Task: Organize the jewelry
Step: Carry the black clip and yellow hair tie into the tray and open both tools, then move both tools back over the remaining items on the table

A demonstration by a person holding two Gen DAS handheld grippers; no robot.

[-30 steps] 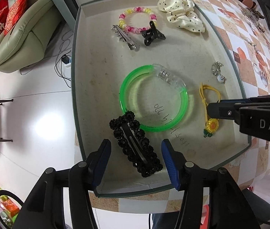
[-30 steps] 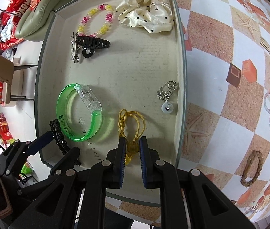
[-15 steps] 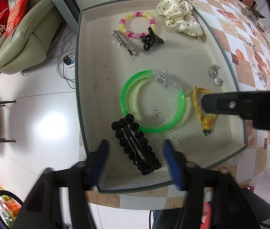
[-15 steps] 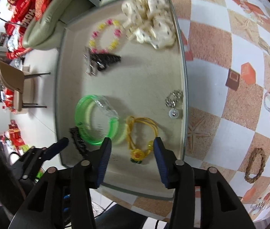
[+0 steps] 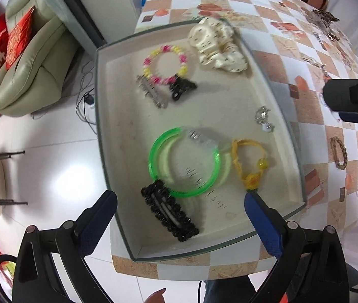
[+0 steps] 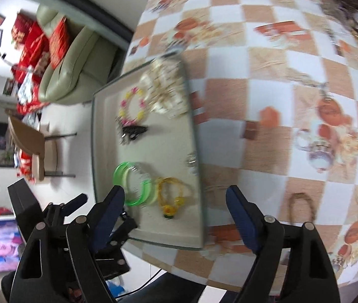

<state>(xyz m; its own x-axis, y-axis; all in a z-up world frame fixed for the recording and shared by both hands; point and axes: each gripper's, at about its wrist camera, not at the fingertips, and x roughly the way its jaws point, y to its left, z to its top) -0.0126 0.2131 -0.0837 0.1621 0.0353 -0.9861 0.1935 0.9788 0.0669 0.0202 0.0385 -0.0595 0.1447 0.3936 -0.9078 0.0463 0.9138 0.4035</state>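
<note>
A shallow beige tray (image 5: 118, 116) (image 6: 103, 136) holds the jewelry. In it lie a black beaded hair clip (image 5: 170, 210), a green bangle (image 5: 182, 162) (image 6: 130, 188), a yellow sunflower hair tie (image 5: 248, 164) (image 6: 171, 198), a silver charm (image 5: 263, 118), a pink-yellow bead bracelet (image 5: 165, 64) (image 6: 132, 106), a black claw clip (image 5: 181, 88) (image 6: 133, 131), a silver clip (image 5: 149, 91) and a cream dotted scrunchie (image 5: 216, 48) (image 6: 165, 91). My left gripper (image 5: 180, 203) hangs above the black clip, its jaws opening, nothing between them. My right gripper (image 6: 175, 200) is above the hair tie, jaws opening and empty.
A brown braided bracelet (image 5: 339, 152) (image 6: 301, 208) lies on the checkered tablecloth (image 6: 267, 63) right of the tray. More metal jewelry (image 5: 325, 22) sits at the table's far right. A green sofa (image 5: 27, 58) and white floor are left of the table.
Both grippers opened wide and rose away from the tray. The black clip and the sunflower hair tie now lie free in the tray. The right gripper has swung right, over the tablecloth.
</note>
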